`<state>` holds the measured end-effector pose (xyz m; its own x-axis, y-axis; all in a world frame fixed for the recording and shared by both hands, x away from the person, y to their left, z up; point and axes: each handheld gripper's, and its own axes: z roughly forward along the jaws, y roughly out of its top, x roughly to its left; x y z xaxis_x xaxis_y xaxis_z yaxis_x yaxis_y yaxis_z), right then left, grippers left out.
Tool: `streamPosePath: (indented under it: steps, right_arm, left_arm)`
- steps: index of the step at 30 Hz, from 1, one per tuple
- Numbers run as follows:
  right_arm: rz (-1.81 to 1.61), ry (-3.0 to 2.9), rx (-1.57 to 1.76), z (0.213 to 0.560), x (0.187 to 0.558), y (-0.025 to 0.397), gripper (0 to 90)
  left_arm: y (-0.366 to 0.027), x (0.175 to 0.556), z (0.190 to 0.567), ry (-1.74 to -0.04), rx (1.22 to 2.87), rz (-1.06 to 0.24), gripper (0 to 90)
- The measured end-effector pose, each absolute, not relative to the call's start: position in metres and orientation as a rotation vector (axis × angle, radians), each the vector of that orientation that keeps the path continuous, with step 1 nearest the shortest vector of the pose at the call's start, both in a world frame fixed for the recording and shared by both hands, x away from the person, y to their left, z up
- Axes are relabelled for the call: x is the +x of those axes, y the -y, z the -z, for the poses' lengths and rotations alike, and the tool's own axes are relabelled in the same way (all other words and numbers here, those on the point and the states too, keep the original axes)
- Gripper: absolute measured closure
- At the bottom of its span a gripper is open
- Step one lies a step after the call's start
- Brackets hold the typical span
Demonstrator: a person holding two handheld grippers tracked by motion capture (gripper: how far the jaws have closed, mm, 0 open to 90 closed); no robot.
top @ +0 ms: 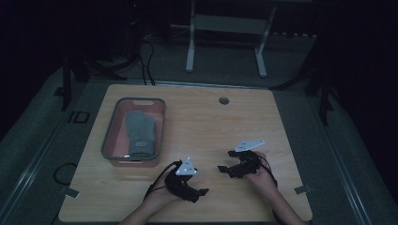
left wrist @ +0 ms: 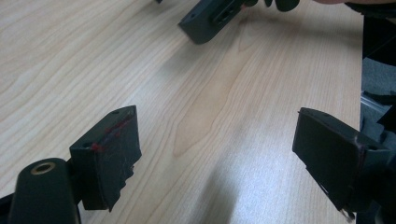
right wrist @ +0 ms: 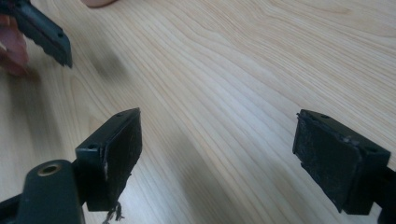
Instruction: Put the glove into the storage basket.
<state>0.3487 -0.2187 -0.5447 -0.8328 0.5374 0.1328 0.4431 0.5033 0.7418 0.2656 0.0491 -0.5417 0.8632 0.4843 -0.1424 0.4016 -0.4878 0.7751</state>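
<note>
Two black two-jaw grippers, hand-held, at the near edge of a pale wood-grain table [top: 211, 122]: left gripper [top: 201, 192] with jaws spread wide, holding nothing; right gripper [top: 224, 168] likewise spread and empty, the two pointing toward each other. One grey knitted mitten [top: 140, 133], lying flat inside a shallow pink-walled plastic tray with grey rim [top: 109, 140], at the table's left, well apart from both grippers. Handling, as judged: light, soft, limp, not fragile; will droop when lifted. Best pinched at the cuff or along one edge.
</note>
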Motion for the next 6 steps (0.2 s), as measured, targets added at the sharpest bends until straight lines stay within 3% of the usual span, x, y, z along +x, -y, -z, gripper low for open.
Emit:
streamPosePath:
  steps: [6]
  right_arm:
    - [-1.231,-2.597,0.860,0.5489,0.3473,0.2279,15.9]
  left_arm:
    - [-0.0514,0.2658,0.5427,-0.652,2.133,-0.108,15.5]
